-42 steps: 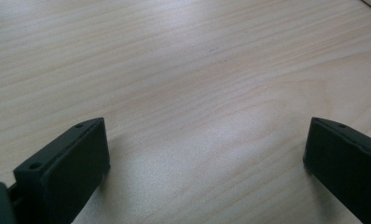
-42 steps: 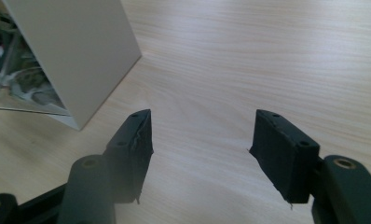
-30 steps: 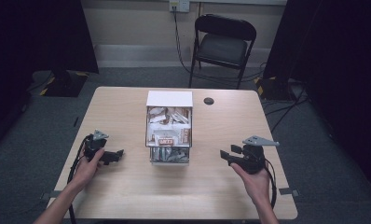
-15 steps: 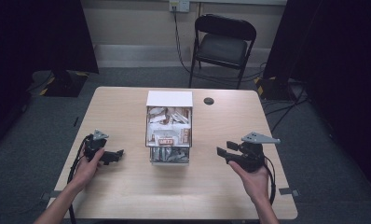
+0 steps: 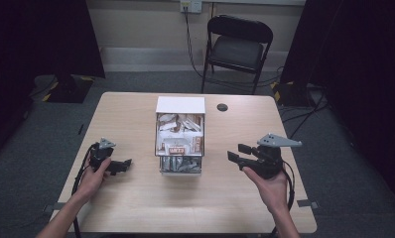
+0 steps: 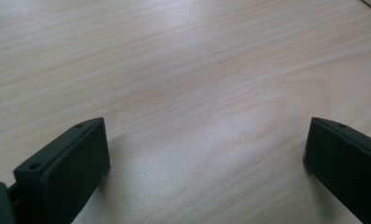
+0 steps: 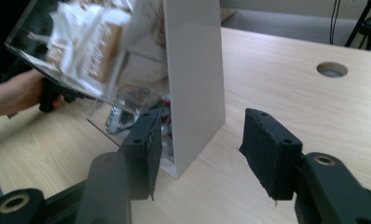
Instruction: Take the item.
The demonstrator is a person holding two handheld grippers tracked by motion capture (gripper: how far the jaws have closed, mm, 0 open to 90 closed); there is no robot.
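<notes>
Here the box sits between left gripper and right gripper, both spread apart.

Light wood-grain tabletop, rectangular with rounded corners, with a round cable hole near its far edge. A clear dispenser box with a white back panel stands at centre, holding packets.

High view: fixed above the person's side, facing forward and down over the whole bench. Left gripper view: very close, angled down at bare bench top. Right gripper view: low and near, facing the clear box; shared with the high view's clear box.
</notes>
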